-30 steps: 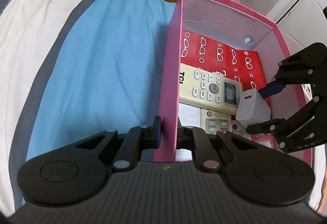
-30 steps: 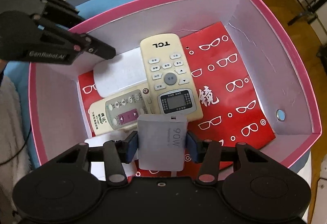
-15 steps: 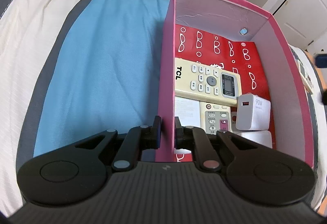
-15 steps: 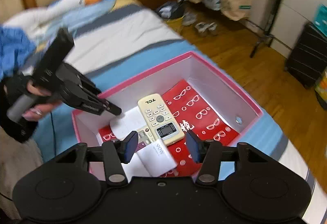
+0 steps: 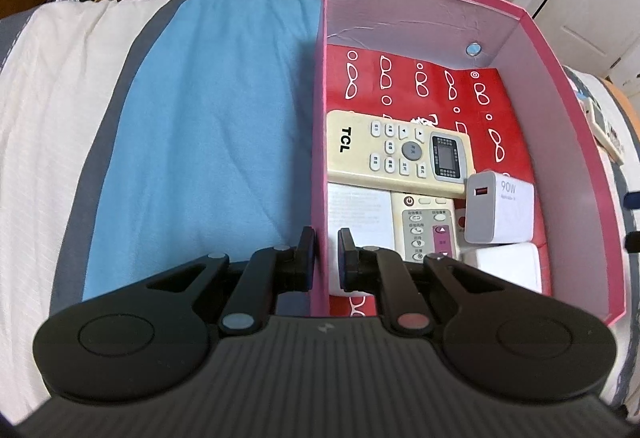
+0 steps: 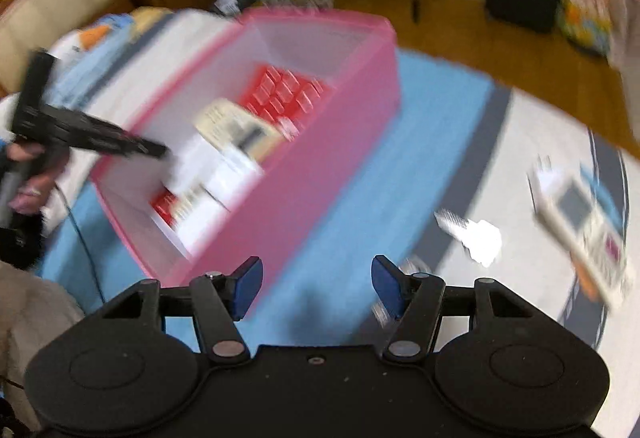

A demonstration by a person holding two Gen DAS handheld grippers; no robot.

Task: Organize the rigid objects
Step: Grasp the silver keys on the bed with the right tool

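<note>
Left wrist view: the left gripper (image 5: 322,258) has its jaws clenched on the near left wall of the pink box (image 5: 568,110), likely steadying it on the bed (image 5: 200,142). Inside lie the TCL remote (image 5: 400,152), a second remote (image 5: 426,228) and the 90W charger (image 5: 500,212).

Right wrist view, blurred: the right gripper (image 6: 316,288) hangs with jaws released and empty over the blue stripe, right of the box. Another remote (image 6: 584,230) lies on the bed at far right, probably next in line.

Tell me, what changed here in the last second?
The right tongs let go of the white charger, left it in the pink box, and swung away open over the bed. The left tongs stayed clamped on the box wall; the remotes didn't move.
</note>
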